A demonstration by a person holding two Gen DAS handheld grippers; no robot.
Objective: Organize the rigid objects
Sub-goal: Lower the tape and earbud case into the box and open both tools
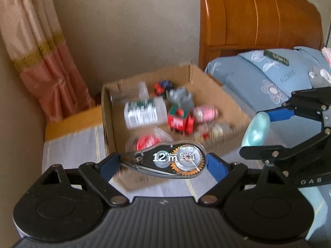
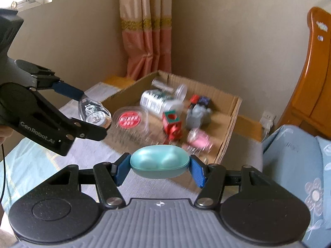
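My left gripper (image 1: 163,162) is shut on a clear correction tape dispenser (image 1: 165,160) marked "12 m", held above the near edge of an open cardboard box (image 1: 206,82). It also shows in the right wrist view (image 2: 94,111). My right gripper (image 2: 159,167) is shut on a teal oval case (image 2: 160,162), held just in front of the box (image 2: 231,128). The case also shows in the left wrist view (image 1: 256,129). The box holds a white bottle (image 1: 144,113), a red cube toy (image 1: 180,121), a pink item (image 1: 205,113) and a grey figure (image 1: 181,97).
The box sits on a grey cloth (image 1: 72,144) on a bed. A blue flowered pillow (image 1: 269,76) and a wooden headboard (image 1: 258,14) are to the right. A pink curtain (image 1: 41,51) hangs at the left by the wall.
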